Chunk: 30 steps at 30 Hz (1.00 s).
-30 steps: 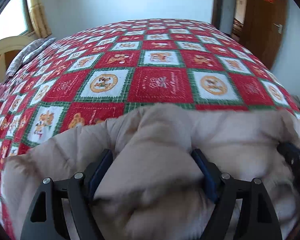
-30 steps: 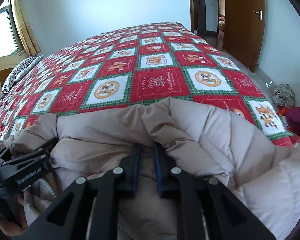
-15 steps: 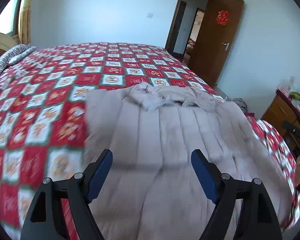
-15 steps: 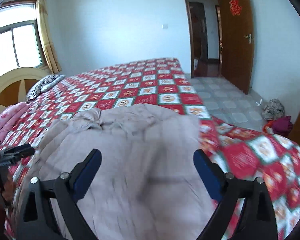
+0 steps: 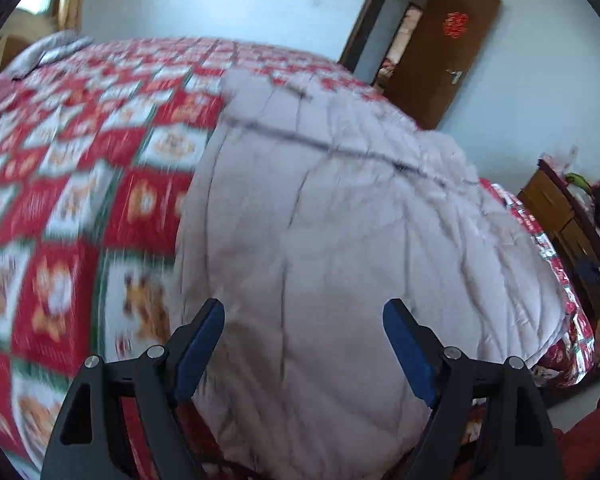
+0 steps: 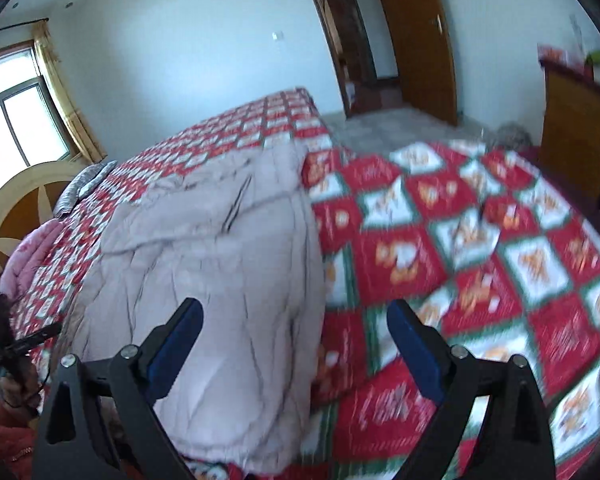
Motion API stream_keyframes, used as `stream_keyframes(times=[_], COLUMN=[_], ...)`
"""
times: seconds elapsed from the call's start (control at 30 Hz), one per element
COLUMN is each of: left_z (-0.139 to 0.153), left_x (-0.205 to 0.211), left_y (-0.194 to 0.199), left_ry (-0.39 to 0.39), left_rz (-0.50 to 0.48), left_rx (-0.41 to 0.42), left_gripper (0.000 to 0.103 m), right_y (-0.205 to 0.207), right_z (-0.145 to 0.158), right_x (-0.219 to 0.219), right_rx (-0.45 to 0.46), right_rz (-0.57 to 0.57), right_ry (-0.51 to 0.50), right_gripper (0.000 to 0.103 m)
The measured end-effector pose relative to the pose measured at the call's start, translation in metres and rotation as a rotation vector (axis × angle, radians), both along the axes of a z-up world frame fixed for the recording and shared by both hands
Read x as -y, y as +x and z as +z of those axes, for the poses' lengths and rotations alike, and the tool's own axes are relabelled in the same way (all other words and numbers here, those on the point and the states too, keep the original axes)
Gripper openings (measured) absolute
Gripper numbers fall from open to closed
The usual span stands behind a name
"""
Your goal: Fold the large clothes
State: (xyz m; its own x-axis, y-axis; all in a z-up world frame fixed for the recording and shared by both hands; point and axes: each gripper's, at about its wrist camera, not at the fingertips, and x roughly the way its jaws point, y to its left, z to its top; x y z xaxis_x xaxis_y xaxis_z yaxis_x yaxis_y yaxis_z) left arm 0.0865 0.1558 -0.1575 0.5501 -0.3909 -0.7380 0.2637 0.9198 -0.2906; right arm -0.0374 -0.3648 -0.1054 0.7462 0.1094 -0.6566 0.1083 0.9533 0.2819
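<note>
coat (image 5: pixel 340 240): quilted matt cloth; bedspread (image 6: pixel 480 260): printed cloth; door (image 6: pixel 420 40): glossy wood

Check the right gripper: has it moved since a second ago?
Yes. The right gripper has pulled back from the beige padded coat; its jaws, then pinched on a fold, have just opened and stand empty, and the brown door looms larger.

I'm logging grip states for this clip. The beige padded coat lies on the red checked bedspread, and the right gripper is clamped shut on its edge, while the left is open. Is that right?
Not quite. The right gripper is open too, as the right wrist view shows: its jaws have just been opening and stand wide apart, pinching nothing. The rest holds: the coat lies on the bedspread, and the left gripper is open.
</note>
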Motion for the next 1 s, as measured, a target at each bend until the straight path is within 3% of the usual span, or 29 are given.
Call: stream_keyframes(times=[0.17, 0.27, 0.33, 0.5, 0.73, 0.8, 0.9, 0.93, 1.0], left_z=[-0.006, -0.012, -0.020, -0.033, -0.034, -0.034, -0.031, -0.031, -0.030], left_x=[0.007, 0.015, 0.015, 0.003, 0.012, 0.013, 0.015, 0.016, 0.021], left_y=[-0.017, -0.026, -0.029, -0.021, -0.022, -0.023, -0.026, -0.027, -0.028], left_ry=[0.126, 0.299, 0.362, 0.277, 0.315, 0.321, 0.317, 0.323, 0.328], left_rz=[0.018, 0.049, 0.077, 0.144, 0.154, 0.158, 0.162, 0.157, 0.136], left_rx=[0.027, 0.056, 0.051, -0.031, -0.029, -0.030, -0.009, -0.002, 0.002], left_gripper=[0.082, 0.082, 0.082, 0.085, 0.086, 0.086, 0.086, 0.080, 0.071], right_y=[-0.002, 0.001, 0.002, 0.005, 0.002, 0.002, 0.003, 0.003, 0.003], right_z=[-0.030, -0.042, -0.046, -0.059, -0.063, -0.063, -0.060, -0.059, -0.060], right_x=[-0.021, -0.033, -0.042, -0.055, -0.065, -0.067, -0.070, -0.071, -0.073], right_rx=[-0.047, -0.076, -0.087, -0.116, -0.110, -0.110, -0.114, -0.116, -0.117], right_rz=[0.039, 0.053, 0.069, 0.091, 0.108, 0.104, 0.120, 0.127, 0.127], right_ry=[0.003, -0.027, -0.055, -0.084, -0.173, -0.196, -0.215, -0.208, -0.220], right_gripper=[0.095, 0.095, 0.095, 0.089, 0.084, 0.078, 0.054, 0.047, 0.046])
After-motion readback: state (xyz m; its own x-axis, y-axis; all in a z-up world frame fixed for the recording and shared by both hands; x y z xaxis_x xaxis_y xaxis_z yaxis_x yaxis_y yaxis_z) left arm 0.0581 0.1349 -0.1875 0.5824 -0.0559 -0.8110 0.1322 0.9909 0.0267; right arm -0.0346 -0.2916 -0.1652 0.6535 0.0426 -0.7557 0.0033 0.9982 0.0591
